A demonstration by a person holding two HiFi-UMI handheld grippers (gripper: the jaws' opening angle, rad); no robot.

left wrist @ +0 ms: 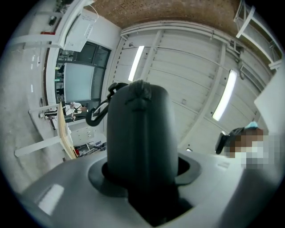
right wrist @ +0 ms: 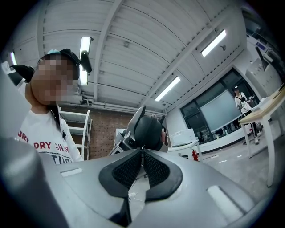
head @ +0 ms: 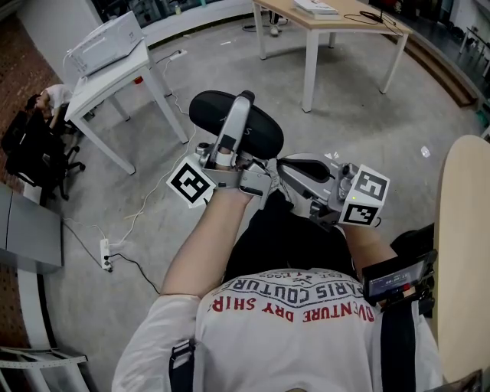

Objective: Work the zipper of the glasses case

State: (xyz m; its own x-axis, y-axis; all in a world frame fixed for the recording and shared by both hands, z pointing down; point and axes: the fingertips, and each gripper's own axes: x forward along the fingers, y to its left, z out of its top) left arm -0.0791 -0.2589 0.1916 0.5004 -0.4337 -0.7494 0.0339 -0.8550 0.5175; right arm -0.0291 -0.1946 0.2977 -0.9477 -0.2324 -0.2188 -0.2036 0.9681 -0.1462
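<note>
A black oval glasses case [head: 260,130] is held up in front of the person's lap. My left gripper [head: 239,111] is shut on it, one pale finger [head: 233,126] lying across its top. In the left gripper view the case [left wrist: 140,133] fills the jaws, and a black clip [left wrist: 100,111] hangs from its upper left. My right gripper [head: 280,170] reaches in from the right toward the case's near end. In the right gripper view its ribbed pads [right wrist: 129,169] are closed together, pinching the small zipper pull [right wrist: 142,147] just below the case [right wrist: 148,131].
A white table [head: 99,88] with a white box on it stands at the back left, and a wooden table [head: 329,23] at the back. A curved wooden tabletop [head: 463,253] runs along the right. A power strip [head: 106,253] and cables lie on the concrete floor.
</note>
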